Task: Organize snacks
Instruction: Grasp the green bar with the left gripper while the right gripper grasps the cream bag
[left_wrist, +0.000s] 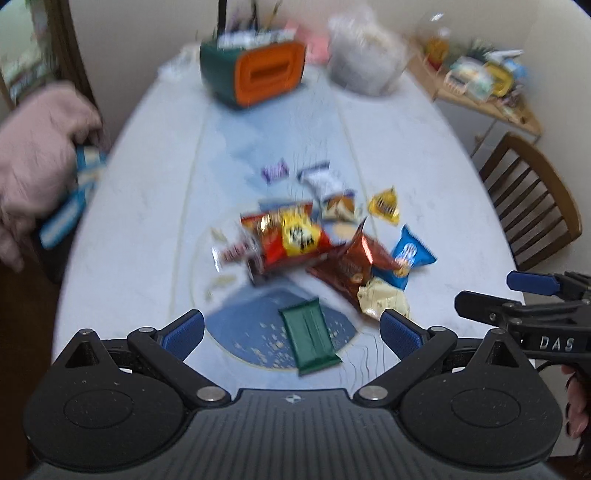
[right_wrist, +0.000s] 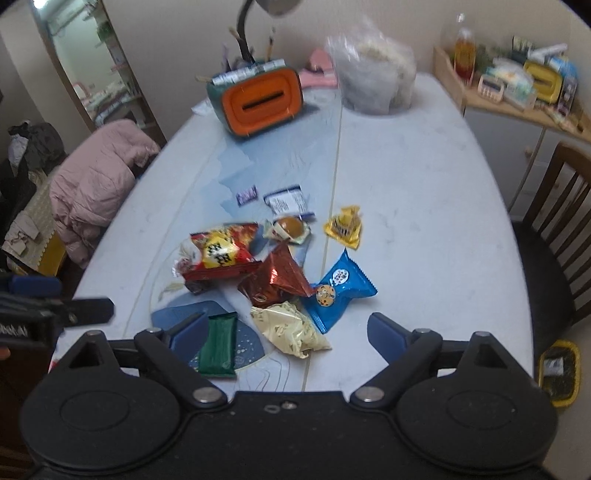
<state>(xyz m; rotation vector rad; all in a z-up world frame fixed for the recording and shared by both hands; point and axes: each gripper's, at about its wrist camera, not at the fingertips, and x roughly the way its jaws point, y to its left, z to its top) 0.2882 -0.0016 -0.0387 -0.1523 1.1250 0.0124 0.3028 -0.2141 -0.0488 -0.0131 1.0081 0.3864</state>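
Several snack packets lie in a loose pile mid-table: a red and yellow bag (left_wrist: 291, 236) (right_wrist: 221, 253), a brown foil bag (left_wrist: 354, 258) (right_wrist: 277, 282), a blue cookie packet (left_wrist: 410, 254) (right_wrist: 340, 290), a cream wrapper (left_wrist: 382, 299) (right_wrist: 290, 328), a small yellow packet (left_wrist: 386, 205) (right_wrist: 343, 225) and a green bar (left_wrist: 308, 341) (right_wrist: 218, 345). My left gripper (left_wrist: 291, 330) is open and empty, just short of the green bar. My right gripper (right_wrist: 288, 334) is open and empty, with the cream wrapper between its fingers' line; it also shows in the left wrist view (left_wrist: 517, 295).
A green and orange basket (left_wrist: 255, 74) (right_wrist: 258, 98) stands at the table's far end beside a clear plastic bag (left_wrist: 364, 61) (right_wrist: 376, 77). A pink jacket (right_wrist: 96, 184) hangs on a chair at left. A wooden chair (left_wrist: 532, 195) (right_wrist: 554, 229) stands at right. A cluttered shelf (right_wrist: 517, 85) is behind.
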